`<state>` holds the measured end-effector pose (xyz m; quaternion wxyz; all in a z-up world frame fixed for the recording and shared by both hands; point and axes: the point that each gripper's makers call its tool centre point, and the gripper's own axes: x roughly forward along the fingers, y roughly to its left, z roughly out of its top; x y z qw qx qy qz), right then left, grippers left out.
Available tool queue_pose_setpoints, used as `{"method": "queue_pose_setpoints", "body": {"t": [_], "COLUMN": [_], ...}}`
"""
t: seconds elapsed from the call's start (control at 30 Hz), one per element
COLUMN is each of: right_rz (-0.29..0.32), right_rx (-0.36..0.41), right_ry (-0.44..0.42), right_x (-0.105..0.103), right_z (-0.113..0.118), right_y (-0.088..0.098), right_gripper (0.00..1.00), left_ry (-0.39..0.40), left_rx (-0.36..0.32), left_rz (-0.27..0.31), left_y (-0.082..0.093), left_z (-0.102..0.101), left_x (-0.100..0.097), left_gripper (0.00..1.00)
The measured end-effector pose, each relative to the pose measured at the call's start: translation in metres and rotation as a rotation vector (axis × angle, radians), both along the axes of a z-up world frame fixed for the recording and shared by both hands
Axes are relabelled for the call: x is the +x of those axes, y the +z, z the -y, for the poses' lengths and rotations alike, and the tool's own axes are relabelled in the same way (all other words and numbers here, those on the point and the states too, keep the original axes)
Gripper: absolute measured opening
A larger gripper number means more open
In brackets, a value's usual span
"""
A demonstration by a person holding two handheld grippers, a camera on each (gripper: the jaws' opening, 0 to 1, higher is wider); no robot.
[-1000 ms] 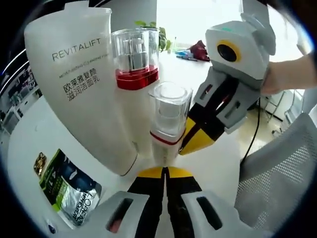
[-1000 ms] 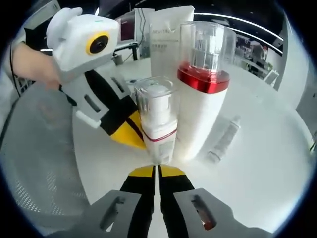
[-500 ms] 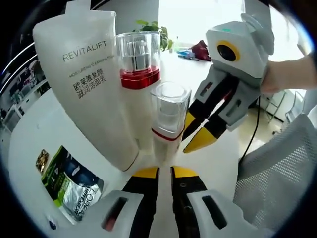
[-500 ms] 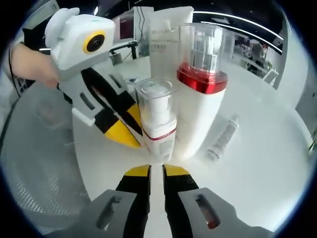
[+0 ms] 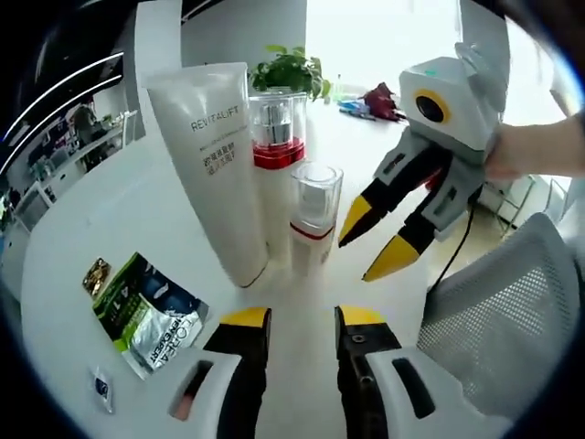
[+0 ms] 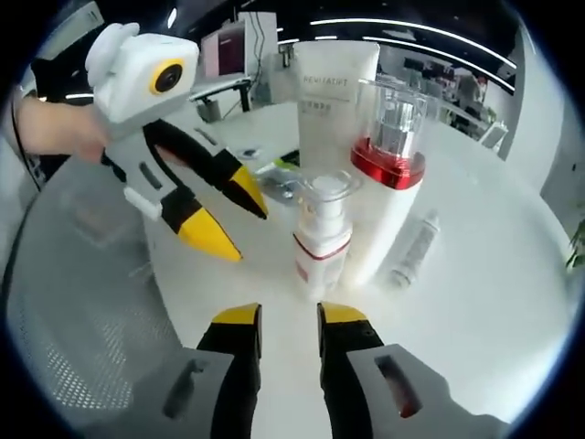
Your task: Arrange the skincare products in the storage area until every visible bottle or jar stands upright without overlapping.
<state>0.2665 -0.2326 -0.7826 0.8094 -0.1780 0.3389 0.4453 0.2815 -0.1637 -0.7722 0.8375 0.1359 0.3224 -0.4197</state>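
Note:
Three products stand upright, close together on the white table (image 5: 82, 229): a large white REVITALIFT tube (image 5: 219, 165), a tall white bottle with a red band and clear cap (image 5: 277, 155), and a small pump bottle with a clear cap (image 5: 313, 219). My left gripper (image 5: 302, 320) is open, a short way back from the small bottle. My right gripper (image 5: 373, 242) hangs open to that bottle's right, apart from it. In the right gripper view the small pump bottle (image 6: 324, 238) stands free ahead of my open right gripper (image 6: 289, 317), beside the tall bottle (image 6: 388, 183) and the tube (image 6: 334, 101). My left gripper (image 6: 233, 219) is open at the left.
A green and silver sachet (image 5: 146, 315) lies flat at the left, with a small packet (image 5: 102, 389) nearer the table edge. A slim white tube (image 6: 413, 249) lies flat right of the tall bottle. A grey mesh chair (image 5: 494, 320) stands beside the table.
Both grippers have opened and drawn back from the small pump bottle. It now stands on its own beside the tall bottle.

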Motion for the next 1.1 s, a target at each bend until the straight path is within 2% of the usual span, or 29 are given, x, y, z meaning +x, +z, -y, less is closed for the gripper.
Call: {"method": "queue_pose_setpoints", "body": {"t": [0.17, 0.3, 0.43, 0.57, 0.73, 0.83, 0.9, 1.1], "right_rz": [-0.012, -0.016, -0.018, -0.019, -0.016, -0.019, -0.017, -0.013], "right_rx": [0.033, 0.040, 0.044, 0.050, 0.058, 0.069, 0.076, 0.080], "right_ry": [-0.024, -0.030, -0.028, -0.032, -0.033, -0.033, -0.032, -0.037], "right_x": [-0.009, -0.016, -0.023, -0.027, -0.034, -0.039, -0.042, -0.048], "right_z": [-0.002, -0.004, -0.005, -0.006, -0.006, -0.008, -0.008, -0.007], "right_y": [0.003, 0.006, 0.009, 0.012, 0.018, 0.024, 0.027, 0.039], "right_gripper": [0.29, 0.32, 0.36, 0.38, 0.41, 0.44, 0.46, 0.52], "left_ry": [0.050, 0.140, 0.204, 0.254, 0.320, 0.352, 0.381, 0.406], "left_rx": [-0.040, -0.085, -0.124, -0.141, -0.159, -0.170, -0.191, -0.219], "left_rz": [-0.009, -0.012, -0.040, -0.034, -0.047, -0.046, -0.044, -0.040], "left_y": [0.010, 0.020, 0.023, 0.027, 0.029, 0.035, 0.037, 0.060], "left_z": [-0.016, -0.036, -0.056, -0.078, -0.107, -0.116, -0.132, -0.152], "left_x": [-0.008, -0.011, -0.019, -0.025, -0.036, -0.044, -0.044, -0.058], "left_gripper": [0.35, 0.48, 0.54, 0.61, 0.66, 0.71, 0.74, 0.83]}}
